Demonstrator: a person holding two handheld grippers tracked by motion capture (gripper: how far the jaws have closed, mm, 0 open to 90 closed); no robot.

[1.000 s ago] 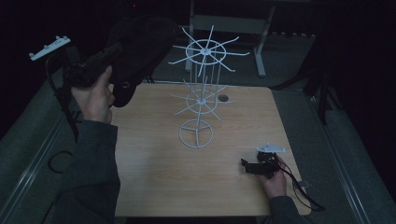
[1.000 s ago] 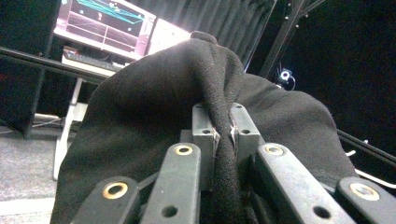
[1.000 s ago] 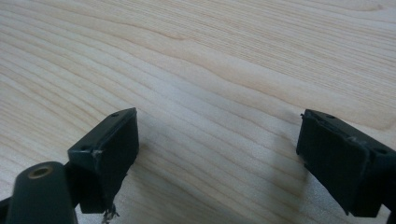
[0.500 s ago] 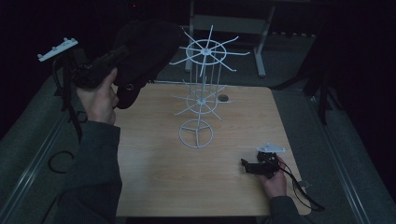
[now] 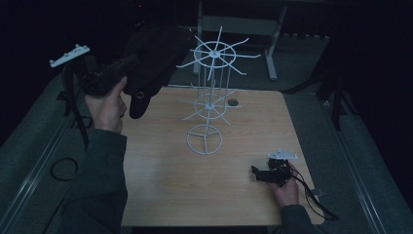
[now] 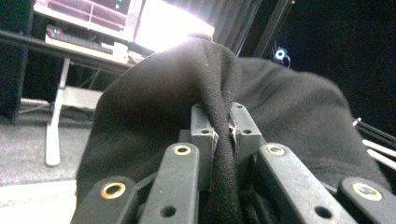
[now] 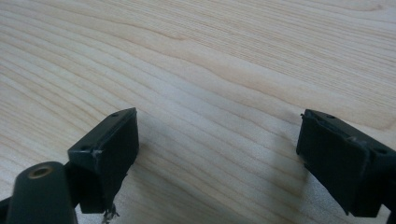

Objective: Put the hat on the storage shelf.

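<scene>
A black cap [image 5: 156, 53] hangs in the air at the upper left, just left of the top ring of a white wire rack [image 5: 210, 92] that stands mid-table. My left gripper [image 5: 127, 62] is shut on the cap; in the left gripper view a fold of the black cap [image 6: 187, 102] is pinched between the jaws of that gripper [image 6: 223, 133]. My right gripper [image 5: 254, 170] rests low on the wooden table [image 5: 160, 185] at the front right. In the right gripper view this gripper [image 7: 217, 156] stands open over bare wood [image 7: 219, 70], nothing between its fingers.
The rack has a round base ring [image 5: 204, 140] and two tiers of radial wire arms. A small round hole [image 5: 233, 103] lies in the tabletop behind it. Cables [image 5: 63, 168] trail on the floor at left. A grey stand [image 5: 234, 24] is beyond the table.
My left gripper has carried the cap up and to the right, closer to the rack's top ring. The right gripper has stayed put.
</scene>
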